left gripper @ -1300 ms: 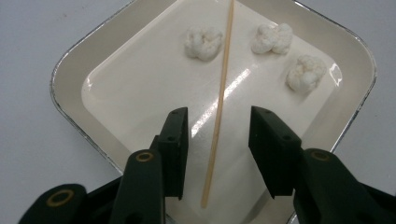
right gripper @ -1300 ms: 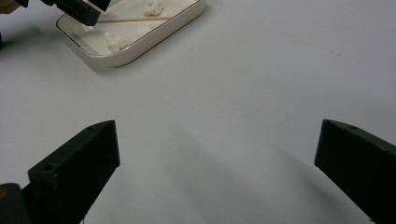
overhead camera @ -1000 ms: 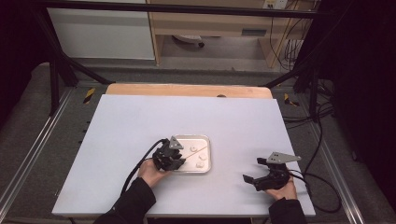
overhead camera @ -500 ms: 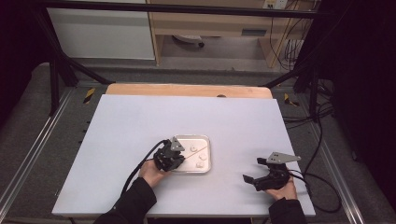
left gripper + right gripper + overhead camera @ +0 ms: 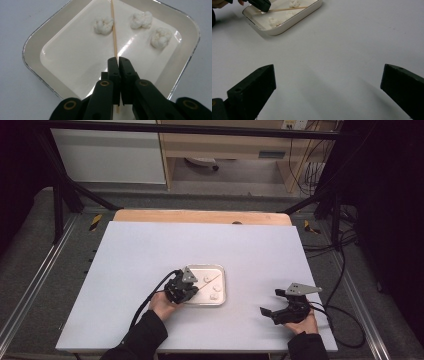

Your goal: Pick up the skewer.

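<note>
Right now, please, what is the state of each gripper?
Left gripper: just closed, fingers shut on the wooden skewer over the tray.
Right gripper: open, holding nothing, above the table.

A white table (image 5: 150,255) has a wooden strip (image 5: 200,216) along its far edge; beyond stand a white cabinet (image 5: 107,157) and dangling cables (image 5: 312,167).

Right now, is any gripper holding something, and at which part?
The left gripper pinches the thin wooden skewer near its near end, over the tray. The right gripper is open, holding nothing.
</note>
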Tool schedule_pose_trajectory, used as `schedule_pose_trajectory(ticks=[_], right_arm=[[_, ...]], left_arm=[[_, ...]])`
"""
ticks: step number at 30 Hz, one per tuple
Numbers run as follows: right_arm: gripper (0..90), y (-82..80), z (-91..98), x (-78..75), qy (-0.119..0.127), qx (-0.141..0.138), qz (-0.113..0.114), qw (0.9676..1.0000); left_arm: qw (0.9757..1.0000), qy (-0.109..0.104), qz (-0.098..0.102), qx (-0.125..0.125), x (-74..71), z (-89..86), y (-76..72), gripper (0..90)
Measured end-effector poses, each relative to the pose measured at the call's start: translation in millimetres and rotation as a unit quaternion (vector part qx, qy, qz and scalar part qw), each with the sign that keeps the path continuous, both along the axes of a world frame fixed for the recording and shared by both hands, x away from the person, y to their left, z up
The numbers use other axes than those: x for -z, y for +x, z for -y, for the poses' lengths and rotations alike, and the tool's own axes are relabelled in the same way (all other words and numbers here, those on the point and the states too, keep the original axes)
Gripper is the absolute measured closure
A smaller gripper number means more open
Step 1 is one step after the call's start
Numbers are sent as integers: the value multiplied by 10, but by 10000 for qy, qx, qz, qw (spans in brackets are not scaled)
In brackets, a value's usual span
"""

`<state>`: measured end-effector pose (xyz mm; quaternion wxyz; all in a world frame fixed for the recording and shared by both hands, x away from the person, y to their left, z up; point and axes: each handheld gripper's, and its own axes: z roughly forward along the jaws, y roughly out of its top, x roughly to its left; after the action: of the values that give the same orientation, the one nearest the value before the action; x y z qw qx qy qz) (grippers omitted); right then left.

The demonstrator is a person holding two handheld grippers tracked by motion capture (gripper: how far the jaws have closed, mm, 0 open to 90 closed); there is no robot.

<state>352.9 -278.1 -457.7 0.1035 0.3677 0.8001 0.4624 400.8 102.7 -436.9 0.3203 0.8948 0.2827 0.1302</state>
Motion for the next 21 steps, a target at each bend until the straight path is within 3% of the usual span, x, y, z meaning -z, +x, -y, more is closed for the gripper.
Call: schedule_pose_trajectory(ticks=[21], right_arm=[[6,-1,-1,0,4,2,-3,10000]], left_arm=[[9987,-490,120,13,-190,-114,-138,881]])
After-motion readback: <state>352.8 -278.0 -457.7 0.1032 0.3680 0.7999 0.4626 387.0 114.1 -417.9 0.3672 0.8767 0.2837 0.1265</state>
